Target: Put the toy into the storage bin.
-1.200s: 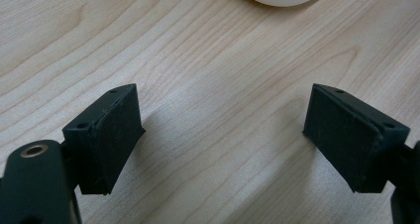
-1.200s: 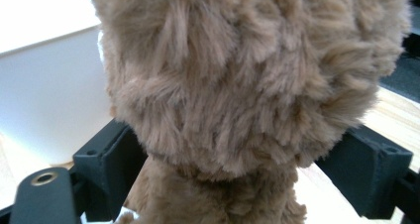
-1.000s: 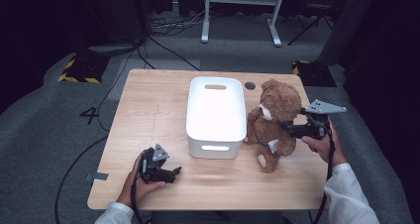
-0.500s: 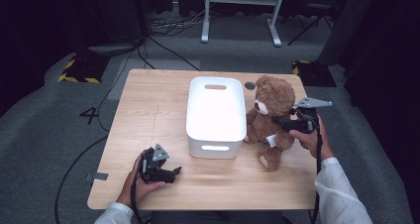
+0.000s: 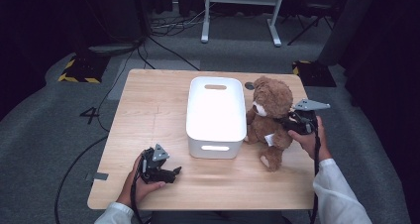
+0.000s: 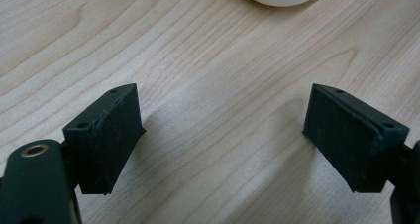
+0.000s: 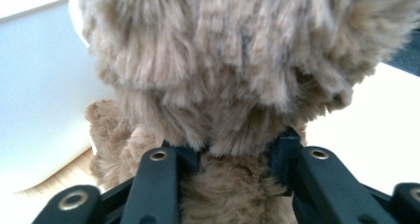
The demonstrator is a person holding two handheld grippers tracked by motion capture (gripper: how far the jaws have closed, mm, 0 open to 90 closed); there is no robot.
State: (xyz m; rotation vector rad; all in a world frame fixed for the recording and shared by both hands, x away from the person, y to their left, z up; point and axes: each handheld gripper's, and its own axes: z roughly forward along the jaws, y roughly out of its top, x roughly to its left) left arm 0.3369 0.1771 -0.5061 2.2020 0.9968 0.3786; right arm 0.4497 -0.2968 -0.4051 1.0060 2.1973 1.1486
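Right of centre, the right gripper [image 5: 288, 123] has just been closing and now clamps the teddy bear's [image 5: 270, 110] neck; white bin [image 5: 216, 114] sits immediately left. Left gripper [image 5: 171, 173] idles, jaws apart, on the worktop [image 5: 148, 105].

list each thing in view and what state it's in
teddy bear: sitting upright beside the bin, gripped at the neck
white bin: upright, open top, nothing visible inside
right tongs: just closing, pressed into the bear's fur
left tongs: open, nothing between them, low over the table
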